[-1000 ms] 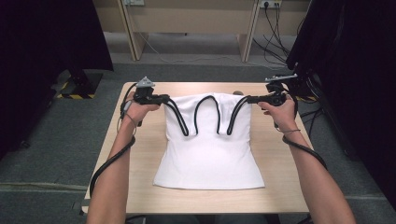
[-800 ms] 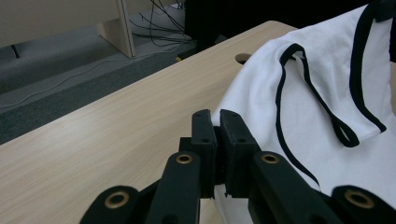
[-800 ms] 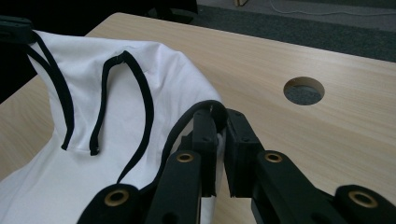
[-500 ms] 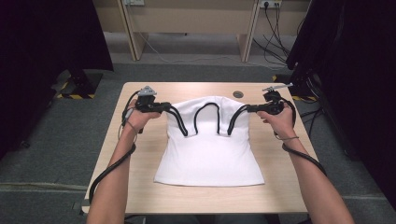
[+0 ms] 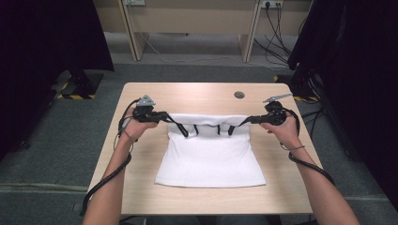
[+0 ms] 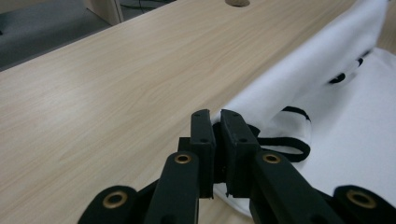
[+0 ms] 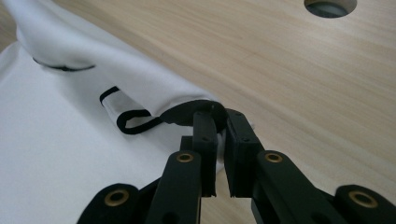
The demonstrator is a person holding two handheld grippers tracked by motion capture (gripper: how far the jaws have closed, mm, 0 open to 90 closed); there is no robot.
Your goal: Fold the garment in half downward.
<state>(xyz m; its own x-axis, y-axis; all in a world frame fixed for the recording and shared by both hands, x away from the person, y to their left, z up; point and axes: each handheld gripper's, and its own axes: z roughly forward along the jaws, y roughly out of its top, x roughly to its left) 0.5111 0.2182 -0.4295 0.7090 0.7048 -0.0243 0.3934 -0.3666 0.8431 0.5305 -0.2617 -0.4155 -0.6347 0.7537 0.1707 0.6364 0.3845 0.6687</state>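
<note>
On the table point(image 5: 141, 187), white top point(image 5: 211, 159) folded, left gripper point(image 6: 215, 122) and right gripper point(image 7: 216, 122) clamping its corners, black trim close-up.

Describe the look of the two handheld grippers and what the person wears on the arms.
Both the left gripper and the right gripper are black, with two blocky jaws on linked arms that have brass-coloured pivot rivets. Each carries a grey three-cornered plate on top and trails a black cable along the forearm. The forearms are sleeveless; the right wrist has a thin band.
</note>
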